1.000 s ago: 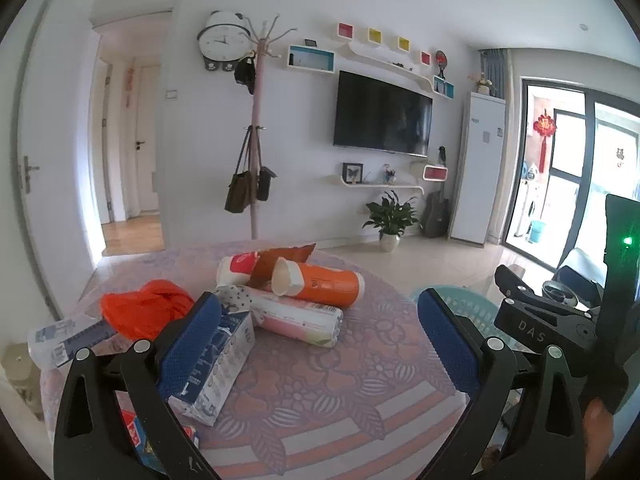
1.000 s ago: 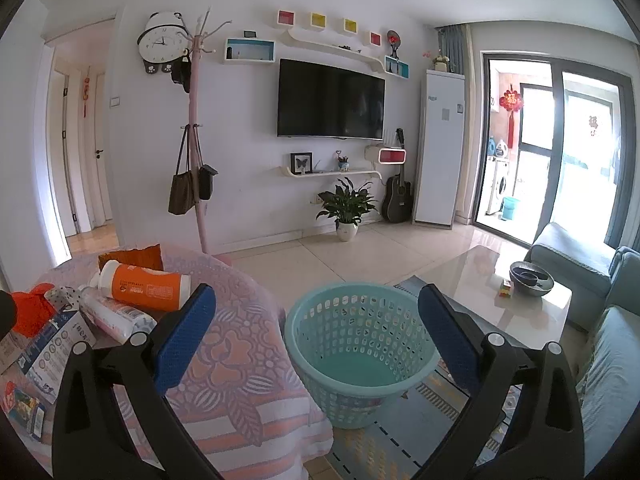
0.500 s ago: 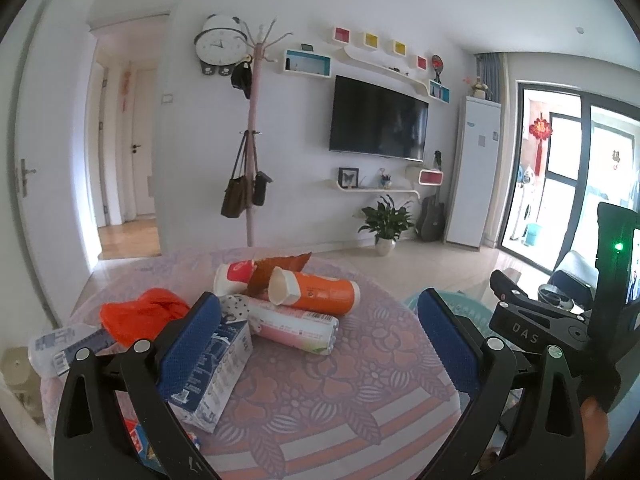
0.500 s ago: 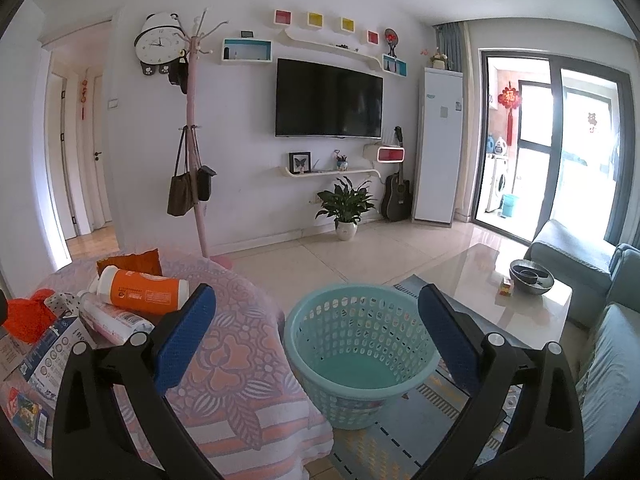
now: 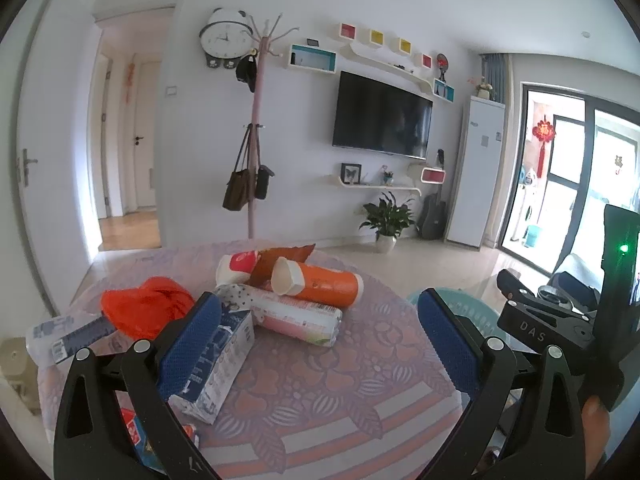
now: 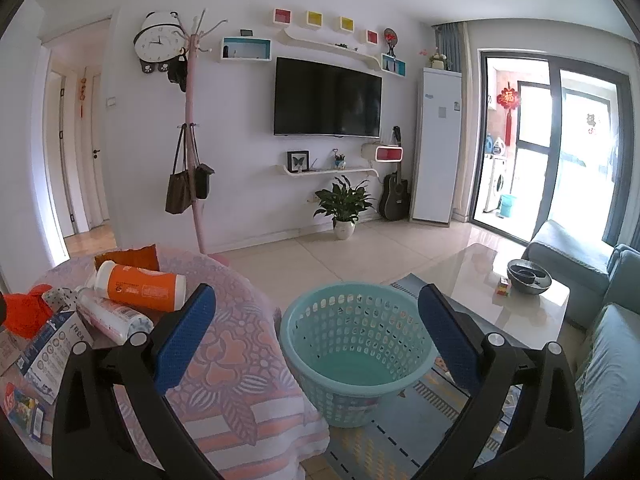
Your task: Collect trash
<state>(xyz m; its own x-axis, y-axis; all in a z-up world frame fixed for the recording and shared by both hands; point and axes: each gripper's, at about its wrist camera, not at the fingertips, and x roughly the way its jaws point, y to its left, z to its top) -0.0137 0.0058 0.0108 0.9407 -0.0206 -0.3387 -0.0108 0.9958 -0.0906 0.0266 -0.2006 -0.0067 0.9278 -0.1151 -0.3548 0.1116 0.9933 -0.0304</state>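
Both the left gripper (image 5: 318, 344) and right gripper (image 6: 316, 338) hung wide open, empty. Trash, including an orange cylindrical canister (image 5: 320, 283), lay on the patterned surface (image 5: 344, 384); reaching for it seemed next, then the teal perforated basket (image 6: 356, 344) on the floor just beside.

The left gripper (image 5: 320, 340) is held level with its blue-padded jaws spread wide and nothing between them. The right gripper (image 6: 316, 338) is held the same way, jaws wide apart and empty. To the left gripper's right, a fingertip (image 5: 596, 420) grips the other tool's handle.
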